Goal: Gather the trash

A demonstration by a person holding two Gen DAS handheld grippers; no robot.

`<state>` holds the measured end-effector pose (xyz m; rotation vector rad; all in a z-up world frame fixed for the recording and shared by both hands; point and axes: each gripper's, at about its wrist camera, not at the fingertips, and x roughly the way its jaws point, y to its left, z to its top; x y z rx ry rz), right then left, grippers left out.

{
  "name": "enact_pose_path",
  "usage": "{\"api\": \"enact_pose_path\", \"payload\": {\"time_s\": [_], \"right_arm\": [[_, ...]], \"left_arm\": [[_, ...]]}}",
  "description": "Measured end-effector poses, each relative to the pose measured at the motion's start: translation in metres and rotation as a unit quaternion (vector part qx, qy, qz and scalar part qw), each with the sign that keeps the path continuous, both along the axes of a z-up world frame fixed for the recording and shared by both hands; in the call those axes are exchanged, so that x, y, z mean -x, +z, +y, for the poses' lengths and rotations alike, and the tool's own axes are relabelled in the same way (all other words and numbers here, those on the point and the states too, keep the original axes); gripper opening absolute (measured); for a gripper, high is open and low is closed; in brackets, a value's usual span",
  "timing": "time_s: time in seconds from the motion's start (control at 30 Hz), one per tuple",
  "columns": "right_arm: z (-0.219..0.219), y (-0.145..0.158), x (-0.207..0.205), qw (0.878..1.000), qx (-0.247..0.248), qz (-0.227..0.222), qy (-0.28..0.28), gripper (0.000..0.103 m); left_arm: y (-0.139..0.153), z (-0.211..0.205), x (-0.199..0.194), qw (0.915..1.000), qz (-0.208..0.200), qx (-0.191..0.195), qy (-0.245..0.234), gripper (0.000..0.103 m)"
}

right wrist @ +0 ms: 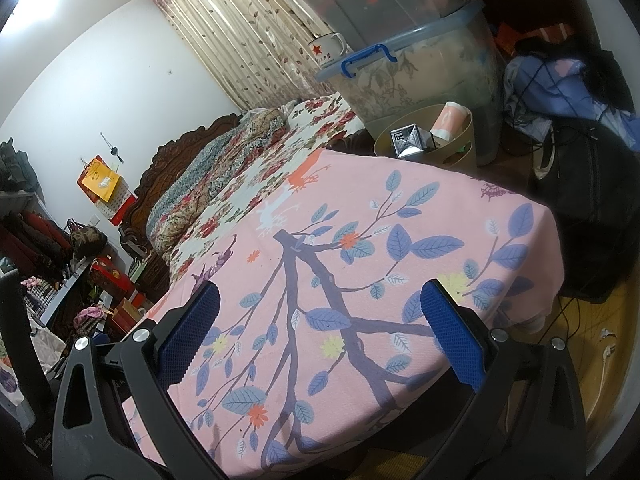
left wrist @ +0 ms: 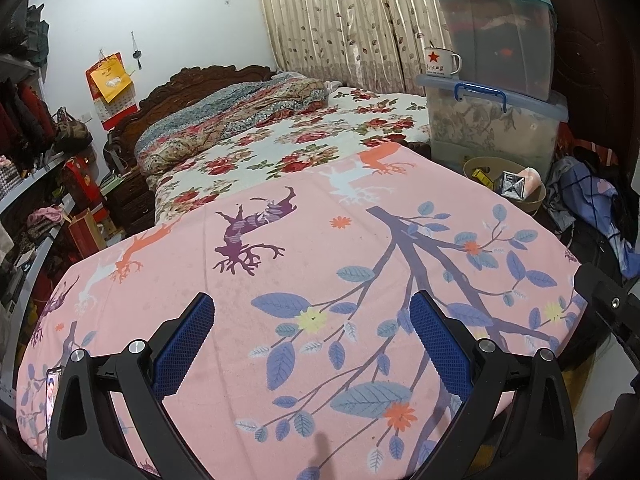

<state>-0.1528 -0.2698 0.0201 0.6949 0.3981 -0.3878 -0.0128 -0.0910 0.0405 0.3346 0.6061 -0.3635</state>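
The left tool is hanging over the near part of the bench, its blue-padded fingers spread wide with nothing between them. The right tool is likewise hovering over the bench's near edge, fingers standing well apart and empty. A pink cloth printed with blue leaves, branches and deer is covering the whole bench top.

At the bench's far right corner a beige bin is sitting just beyond the edge, and the trash is lying inside it: a crumpled silver carton, a pink-and-white paper cup leaning against the wall, and something yellow that is too small to identify. Right behind the bin, clear storage boxes are stacking up, with a white enamel mug bearing a red star resting on the lower lid. A bed with a floral spread is stretching away past the bench's far edge.
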Motion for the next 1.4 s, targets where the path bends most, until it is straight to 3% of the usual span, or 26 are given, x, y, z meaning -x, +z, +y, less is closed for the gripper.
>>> {"api": "enact_pose_path", "payload": {"time_s": [1.4], "right_arm": [[0.016,-0.009,-0.003,1.000,0.000,0.022,0.010,0.099]], "left_arm": [[-0.007,-0.004,-0.025,0.9987,0.050,-0.002,-0.006,0.094]]}}
